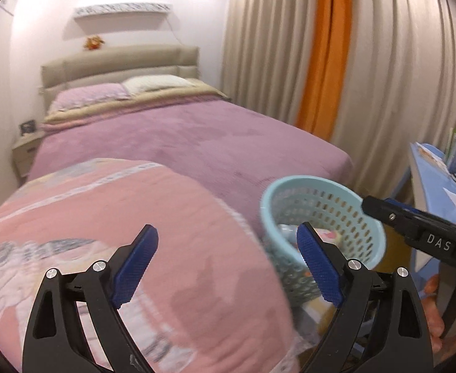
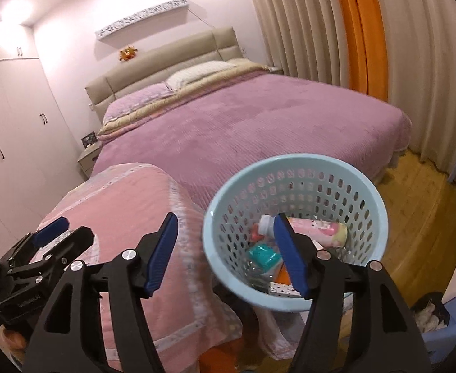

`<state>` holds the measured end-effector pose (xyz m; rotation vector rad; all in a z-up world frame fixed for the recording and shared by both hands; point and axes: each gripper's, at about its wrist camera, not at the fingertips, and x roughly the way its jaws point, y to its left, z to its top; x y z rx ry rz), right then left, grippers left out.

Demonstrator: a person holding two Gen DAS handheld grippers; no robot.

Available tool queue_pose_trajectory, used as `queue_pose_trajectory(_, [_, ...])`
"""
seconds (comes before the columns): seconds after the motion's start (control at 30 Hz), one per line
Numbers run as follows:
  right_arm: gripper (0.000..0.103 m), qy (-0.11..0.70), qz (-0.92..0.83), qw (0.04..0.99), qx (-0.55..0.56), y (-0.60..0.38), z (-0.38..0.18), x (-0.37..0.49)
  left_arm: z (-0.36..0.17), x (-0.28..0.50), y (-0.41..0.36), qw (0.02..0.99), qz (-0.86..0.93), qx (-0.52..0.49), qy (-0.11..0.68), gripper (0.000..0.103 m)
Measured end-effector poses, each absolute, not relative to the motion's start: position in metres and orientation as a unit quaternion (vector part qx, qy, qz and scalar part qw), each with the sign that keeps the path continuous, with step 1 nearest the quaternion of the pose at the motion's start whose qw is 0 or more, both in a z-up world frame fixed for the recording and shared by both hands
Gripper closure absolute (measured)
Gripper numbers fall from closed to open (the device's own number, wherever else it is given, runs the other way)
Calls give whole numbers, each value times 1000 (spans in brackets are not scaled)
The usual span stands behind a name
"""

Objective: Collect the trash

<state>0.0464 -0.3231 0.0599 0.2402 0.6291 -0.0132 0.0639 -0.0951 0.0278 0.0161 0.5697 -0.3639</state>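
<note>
Fingers apart, both grippers | basket [image 2: 294, 168] rim beside folded quilt [image 2: 128, 205] edge

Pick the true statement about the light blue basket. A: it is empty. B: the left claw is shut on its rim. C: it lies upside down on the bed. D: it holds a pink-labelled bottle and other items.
D: the right wrist view looks into the basket and shows a bottle with a pink label lying among other items, while both claws stand open and hold nothing.
</note>
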Motion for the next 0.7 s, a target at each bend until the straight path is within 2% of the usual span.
queue_pose_trajectory(0.3, [42,248,-35,966,70,-288,74,29,15,36,-68,966,-117,1,229,13])
queue_pose_trajectory(0.57, [39,233,-60,970,46,-273,71,24,6,28,-59,977,-94,-10,192,12])
queue_pose_trajectory(0.7, [39,225,-71,971,39,-269,67,24,-1,31,-60,976,-90,1,199,12])
